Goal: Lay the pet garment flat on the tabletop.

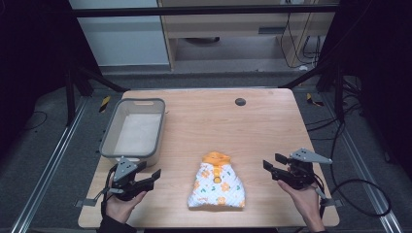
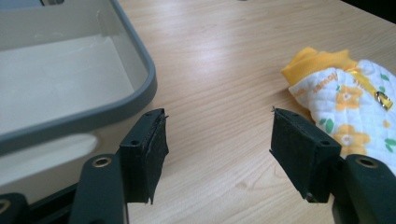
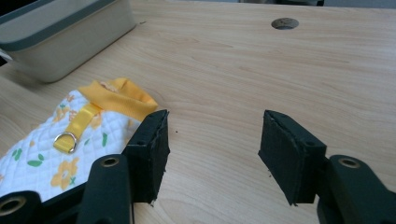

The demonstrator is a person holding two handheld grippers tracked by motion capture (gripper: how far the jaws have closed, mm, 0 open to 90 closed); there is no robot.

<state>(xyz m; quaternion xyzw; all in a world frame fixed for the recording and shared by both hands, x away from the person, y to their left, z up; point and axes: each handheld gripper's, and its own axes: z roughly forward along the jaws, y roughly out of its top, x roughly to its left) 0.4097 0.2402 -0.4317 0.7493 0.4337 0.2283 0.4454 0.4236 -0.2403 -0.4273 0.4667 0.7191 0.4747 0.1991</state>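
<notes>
Each gripper is matte black with 2 blocky jaws faced in rough black padding, brass-ringed screw holes behind them. The left gripper (image 1: 145, 177) and right gripper (image 1: 272, 165) each carry a grey 3-cornered plate and trail a black cable; a dark sleeve covers the left wrist.

Dark room, grey carpet floor (image 1: 43, 145)

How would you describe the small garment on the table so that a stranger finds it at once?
On the wooden table, look near the front edge, between the two claws. There lies a small quilted vest, white with orange flowers. Its yellow collar, strap and metal ring set it apart from the grey tub.
</notes>
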